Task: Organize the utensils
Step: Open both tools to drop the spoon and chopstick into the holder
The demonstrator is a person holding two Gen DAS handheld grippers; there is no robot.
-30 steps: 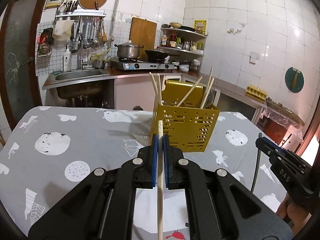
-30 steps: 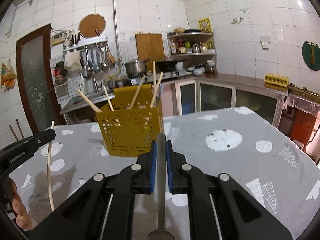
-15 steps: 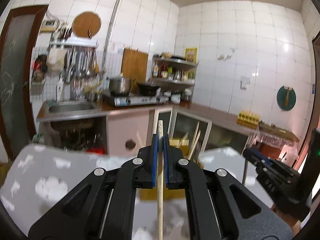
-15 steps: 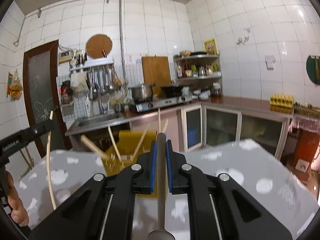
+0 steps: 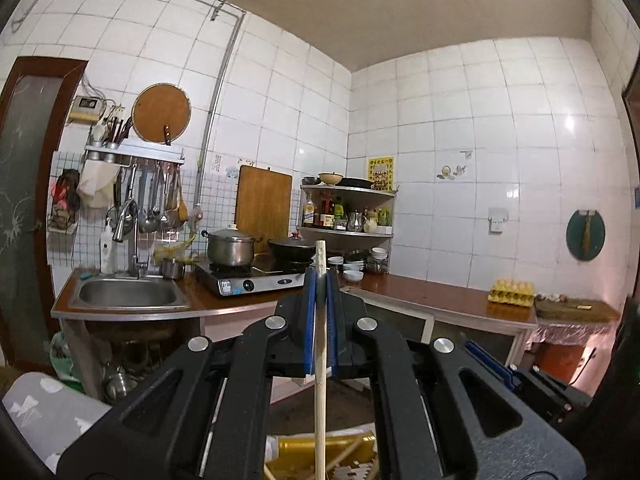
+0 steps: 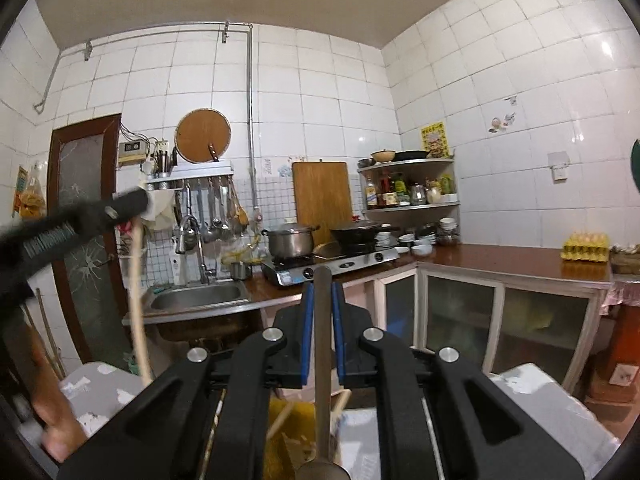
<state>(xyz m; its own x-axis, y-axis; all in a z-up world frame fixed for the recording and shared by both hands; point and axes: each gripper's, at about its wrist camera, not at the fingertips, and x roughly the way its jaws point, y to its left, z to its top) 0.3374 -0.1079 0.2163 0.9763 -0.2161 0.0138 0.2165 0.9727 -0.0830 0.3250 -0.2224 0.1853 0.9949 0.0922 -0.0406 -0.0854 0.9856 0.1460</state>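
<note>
Wooden chopstick clamped upright between the blue pads of the left tool, tip poking just above the pads, shaft running down out of the bottom of the left view. Right tool clenched on a grey metal utensil handle, its rounded end low at the bottom edge; spoon or ladle, can't tell. Both tools held high and pointed at the far kitchen wall. Yellow perforated holder sits low beneath the left tool, mostly hidden by the tool body, with a couple of light sticks leaning in it; same holder shows under the right tool. Grey patterned tabletop only at the near-left corner. In the right view the left tool shows blurred at left, chopstick hanging down from it, hand below. Far side: sink, steel pot on the stove, black wok beside it.
</note>
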